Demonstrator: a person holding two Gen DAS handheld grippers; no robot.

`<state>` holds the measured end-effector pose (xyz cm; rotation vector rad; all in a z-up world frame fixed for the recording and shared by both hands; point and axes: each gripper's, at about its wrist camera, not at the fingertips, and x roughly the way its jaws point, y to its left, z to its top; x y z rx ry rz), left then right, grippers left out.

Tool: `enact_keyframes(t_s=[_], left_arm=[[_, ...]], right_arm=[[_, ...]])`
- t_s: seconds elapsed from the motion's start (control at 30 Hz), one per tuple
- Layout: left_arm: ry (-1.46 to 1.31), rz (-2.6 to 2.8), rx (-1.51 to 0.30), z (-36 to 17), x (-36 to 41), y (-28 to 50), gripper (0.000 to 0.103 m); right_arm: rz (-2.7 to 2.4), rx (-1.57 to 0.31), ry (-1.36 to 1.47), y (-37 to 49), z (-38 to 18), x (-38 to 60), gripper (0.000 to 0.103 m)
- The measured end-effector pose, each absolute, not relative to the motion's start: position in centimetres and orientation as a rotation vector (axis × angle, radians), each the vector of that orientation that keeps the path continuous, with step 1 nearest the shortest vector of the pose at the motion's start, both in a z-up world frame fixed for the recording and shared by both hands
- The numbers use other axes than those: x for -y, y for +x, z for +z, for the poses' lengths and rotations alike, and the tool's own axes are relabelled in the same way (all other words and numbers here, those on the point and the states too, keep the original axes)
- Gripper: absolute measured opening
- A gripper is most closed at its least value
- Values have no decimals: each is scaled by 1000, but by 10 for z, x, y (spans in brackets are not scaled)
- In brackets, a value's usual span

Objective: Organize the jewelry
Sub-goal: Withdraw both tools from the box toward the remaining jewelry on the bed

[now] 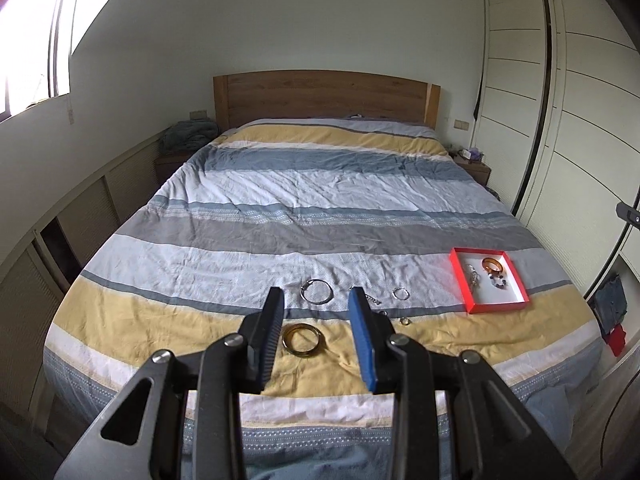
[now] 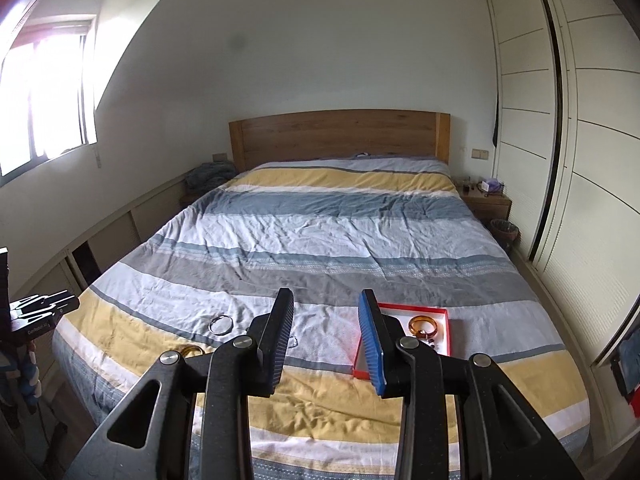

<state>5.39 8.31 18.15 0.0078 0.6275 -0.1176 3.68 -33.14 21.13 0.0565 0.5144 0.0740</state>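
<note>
While both claws gape wide and hold nothing, the left gripper (image 1: 316, 300) hangs over the gold bangle (image 1: 304, 339), the right gripper (image 2: 326, 304) near the red tray (image 2: 449, 334).

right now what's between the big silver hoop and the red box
In the left wrist view, a chain piece and a small silver ring lie on the bedspread between the hoop and the red box; the left claw's blue finger partly hides the chain.
</note>
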Motion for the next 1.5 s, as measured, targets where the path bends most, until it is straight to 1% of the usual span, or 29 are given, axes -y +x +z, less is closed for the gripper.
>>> enact_keyframes(t_s=[0.07,0.37,0.77,1.03,1.5], left_arm=[[-2,-103,-617,183,-93,46,40],[-34,-46,-602,170,-118,39,41],[-89,-51,-715,116,-126,83,41],[-104,-27,-754,86,-124,109,41],[-74,-14,-824,42,-112,147,41]], right_arm=[[86,-502,47,32,216,323,34],[145,-509,49,38,211,301,34],[172,-595,73,87,163,297,34],[173,-677,86,120,123,300,34],[154,-764,153,156,68,317,34]])
